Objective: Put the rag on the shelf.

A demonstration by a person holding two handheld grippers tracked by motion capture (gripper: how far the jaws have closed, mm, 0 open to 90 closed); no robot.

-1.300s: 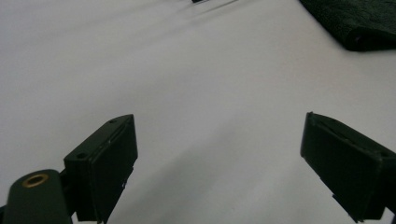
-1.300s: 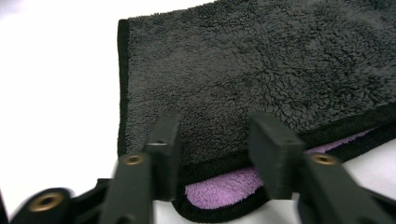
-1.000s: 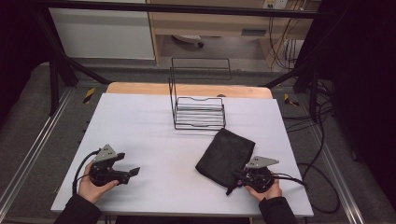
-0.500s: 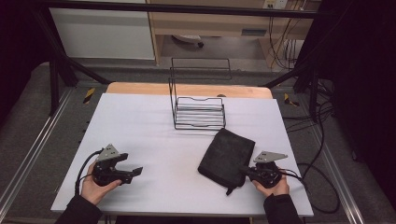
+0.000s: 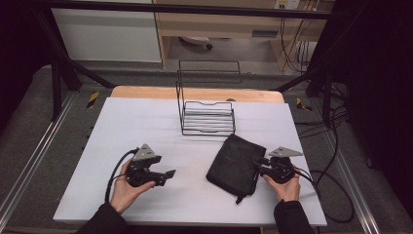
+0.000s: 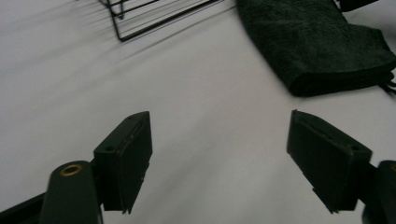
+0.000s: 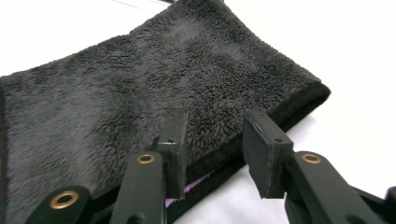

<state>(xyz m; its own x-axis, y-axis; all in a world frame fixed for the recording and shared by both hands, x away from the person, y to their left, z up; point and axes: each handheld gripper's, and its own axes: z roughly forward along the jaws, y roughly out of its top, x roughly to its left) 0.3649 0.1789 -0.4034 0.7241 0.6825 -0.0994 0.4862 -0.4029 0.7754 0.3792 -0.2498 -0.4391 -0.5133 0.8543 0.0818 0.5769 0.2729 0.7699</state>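
Fleece dominates the right gripper view: a folded dark grey towel (image 7: 154, 93) lies flat on the white table (image 5: 146, 122), its hemmed edge running toward 3 o'clock. In the high view the towel (image 5: 237, 160) sits at about 4 o'clock from the table's middle, just toward 6 o'clock of a black wire rack (image 5: 207, 117) that stands upright near the far edge at 12 o'clock.

At the towel's 3 o'clock side, the right gripper (image 5: 259, 164) is held by the right hand (image 5: 285, 187). In its own view the right gripper (image 7: 212, 151) has its jaws parted by a narrow gap; one jaw lies over the towel's hem, the other just off it above bare table. They are not clamped on the cloth. A strip of purple shows under the hem beside the jaw.

Over at 8 o'clock, the left hand (image 5: 124, 190) holds the left gripper (image 5: 168, 175), pointing toward 3 o'clock, well apart from the towel. In its own view the left gripper (image 6: 219, 161) has its jaws spread wide over bare table, holding nothing, with the towel (image 6: 317, 42) at 1 o'clock and a corner of the rack (image 6: 149, 16) at 11 o'clock.
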